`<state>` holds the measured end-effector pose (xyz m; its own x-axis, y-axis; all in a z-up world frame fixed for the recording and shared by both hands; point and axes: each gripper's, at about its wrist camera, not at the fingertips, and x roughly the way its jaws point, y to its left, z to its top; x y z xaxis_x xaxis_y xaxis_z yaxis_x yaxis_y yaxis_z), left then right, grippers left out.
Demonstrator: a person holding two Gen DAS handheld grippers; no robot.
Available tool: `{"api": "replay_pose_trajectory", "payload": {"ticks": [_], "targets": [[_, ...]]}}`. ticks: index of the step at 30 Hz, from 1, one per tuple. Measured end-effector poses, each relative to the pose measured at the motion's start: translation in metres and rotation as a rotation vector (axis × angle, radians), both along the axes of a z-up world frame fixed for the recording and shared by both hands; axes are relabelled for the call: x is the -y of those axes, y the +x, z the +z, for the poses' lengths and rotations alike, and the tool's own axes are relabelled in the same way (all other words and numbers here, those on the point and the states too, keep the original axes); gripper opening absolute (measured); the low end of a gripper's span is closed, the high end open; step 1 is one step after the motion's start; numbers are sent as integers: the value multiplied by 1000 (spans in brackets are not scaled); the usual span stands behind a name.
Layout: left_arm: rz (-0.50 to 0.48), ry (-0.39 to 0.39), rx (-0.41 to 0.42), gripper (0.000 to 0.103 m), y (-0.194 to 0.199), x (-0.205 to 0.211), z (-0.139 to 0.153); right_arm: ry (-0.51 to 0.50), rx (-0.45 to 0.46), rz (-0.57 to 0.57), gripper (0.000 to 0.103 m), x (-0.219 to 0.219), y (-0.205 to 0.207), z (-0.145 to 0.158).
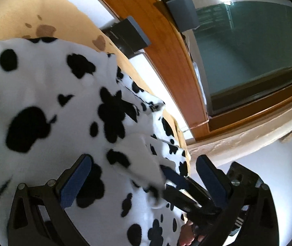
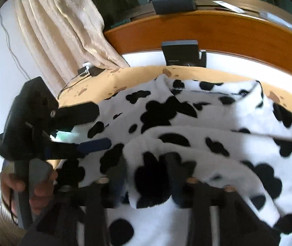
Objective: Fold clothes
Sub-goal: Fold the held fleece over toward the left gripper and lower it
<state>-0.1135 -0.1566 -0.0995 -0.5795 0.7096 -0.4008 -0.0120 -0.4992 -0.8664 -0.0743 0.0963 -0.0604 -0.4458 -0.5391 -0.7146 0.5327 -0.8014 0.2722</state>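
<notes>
The cow-print fleece [image 2: 187, 123] lies spread over a tan bed [image 2: 105, 82], reaching toward the wooden headboard [image 2: 207, 30] at 12 o'clock.

In the right wrist view, the right gripper [image 2: 146, 176] stands with its jaws apart. A folded edge of the fleece lies between them, and the pads do not seem to press on it. The blur makes this uncertain.

The left gripper [image 1: 144, 176] also has its jaws apart over the fleece, and in its view the right gripper shows at 5 o'clock, very near.

I think the main risk is that the loose fold slides back open, because the fleece is thick and springy. The two grippers could also collide, or one could pinch several layers and drag the whole fleece out of shape.
</notes>
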Motion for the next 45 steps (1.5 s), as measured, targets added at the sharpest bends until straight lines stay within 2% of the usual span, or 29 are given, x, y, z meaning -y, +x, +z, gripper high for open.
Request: {"api": "replay_pose_trajectory", "payload": {"ticks": [1, 3, 5, 7, 12, 14, 17, 22, 30, 32, 35, 39, 40, 41, 42, 43, 44, 45], "targets": [[-6, 5, 2, 103, -1, -1, -1, -17, -14, -9, 68, -10, 4, 3], [-8, 15, 6, 103, -1, 0, -3, -40, -45, -41, 69, -25, 13, 12], [-7, 27, 8, 103, 0, 1, -4, -58, -85, -121, 69, -55, 24, 22], [-7, 62, 19, 103, 0, 2, -5, -70, -79, -190, 69, -75, 29, 26], [-50, 87, 60, 103, 1, -12, 6, -89, 31, -309, 71, -115, 44, 3], [-84, 73, 68, 103, 4, -25, 14, -78, 33, -332, 71, -121, 52, -8], [-131, 60, 109, 103, 6, -47, 19, -26, -16, -397, 71, -124, 61, -22], [-168, 35, 215, 103, 7, -72, 13, -54, -17, -440, 71, -139, 62, -23], [-105, -94, 237, 103, -12, -81, 5, -67, -46, -398, 72, -135, 70, -17], [-84, -85, 260, 103, -17, -77, -4, -75, -48, -390, 72, -134, 71, -16], [-67, -62, 238, 103, -22, -75, -8, -84, -44, -381, 72, -133, 71, -16], [-64, -63, 143, 102, -24, -80, 1, -89, -45, -368, 72, -133, 72, -16], [-73, -74, 118, 95, -25, -83, 3, -89, -45, -365, 72, -132, 72, -16], [-83, -86, 110, 78, -27, -87, 4, -90, -44, -363, 72, -132, 72, -16], [-98, -91, 111, 67, -29, -91, 3, -92, -43, -363, 72, -132, 72, -16], [-114, -95, 114, 47, -31, -94, 2, -93, -41, -362, 72, -132, 72, -16], [-124, -104, 117, 35, -32, -96, 1, -94, -40, -362, 72, -132, 72, -16], [-133, -114, 120, 30, -33, -99, 0, -95, -39, -363, 72, -132, 71, -17]]}}
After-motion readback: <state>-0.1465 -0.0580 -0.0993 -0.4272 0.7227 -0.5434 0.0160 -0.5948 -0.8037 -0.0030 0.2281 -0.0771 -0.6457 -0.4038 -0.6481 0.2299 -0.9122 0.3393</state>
